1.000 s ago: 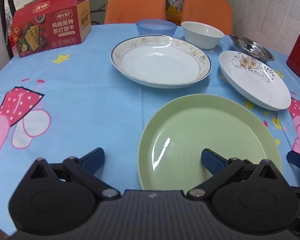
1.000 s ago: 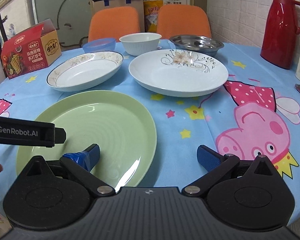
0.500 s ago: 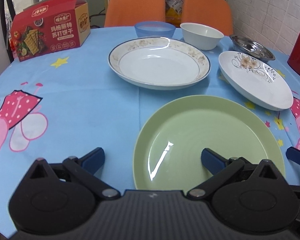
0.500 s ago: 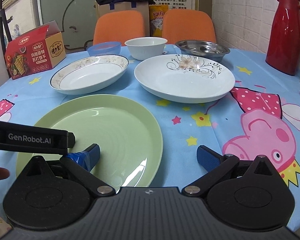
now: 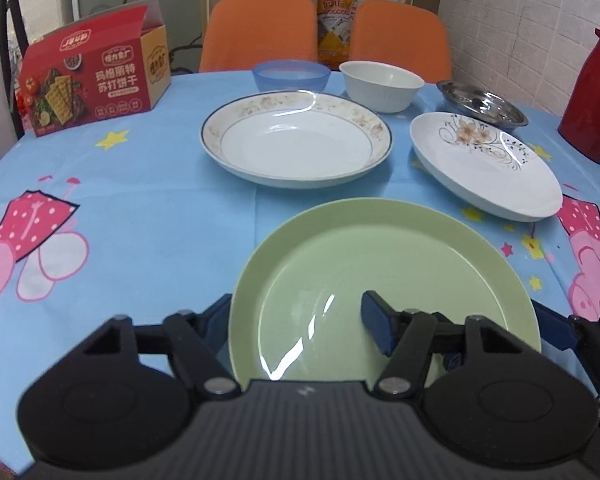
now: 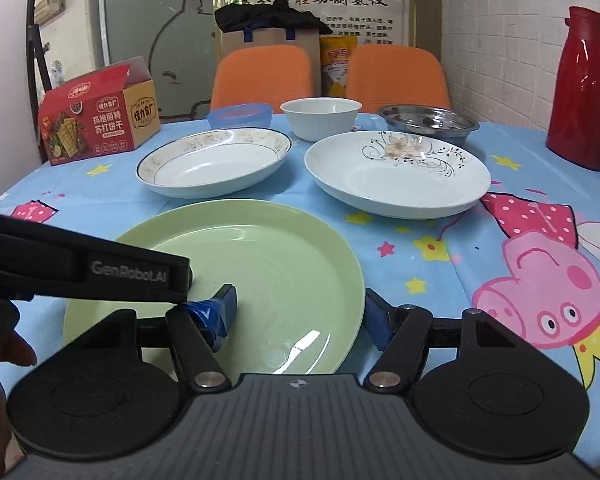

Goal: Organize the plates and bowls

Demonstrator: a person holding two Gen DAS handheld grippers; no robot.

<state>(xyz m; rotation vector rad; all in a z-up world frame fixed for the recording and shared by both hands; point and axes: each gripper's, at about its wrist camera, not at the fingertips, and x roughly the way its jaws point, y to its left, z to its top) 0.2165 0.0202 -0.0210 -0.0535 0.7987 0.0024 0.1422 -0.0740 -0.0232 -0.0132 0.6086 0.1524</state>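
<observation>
Green plate (image 5: 384, 280) flat at the near table edge, straddled at its left rim by the left gripper (image 5: 296, 320), jaws closing; right gripper (image 6: 300, 314) clenched across the right rim. Uneven lift — tilt, slip, clatter into the floral plate (image 6: 398, 172).

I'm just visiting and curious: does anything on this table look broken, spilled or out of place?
Nothing stands out. The green plate, gold-rimmed plate, flowered plate, blue bowl, white bowl and steel dish are all upright and unbroken, and nothing is spilled on the tablecloth.
</observation>
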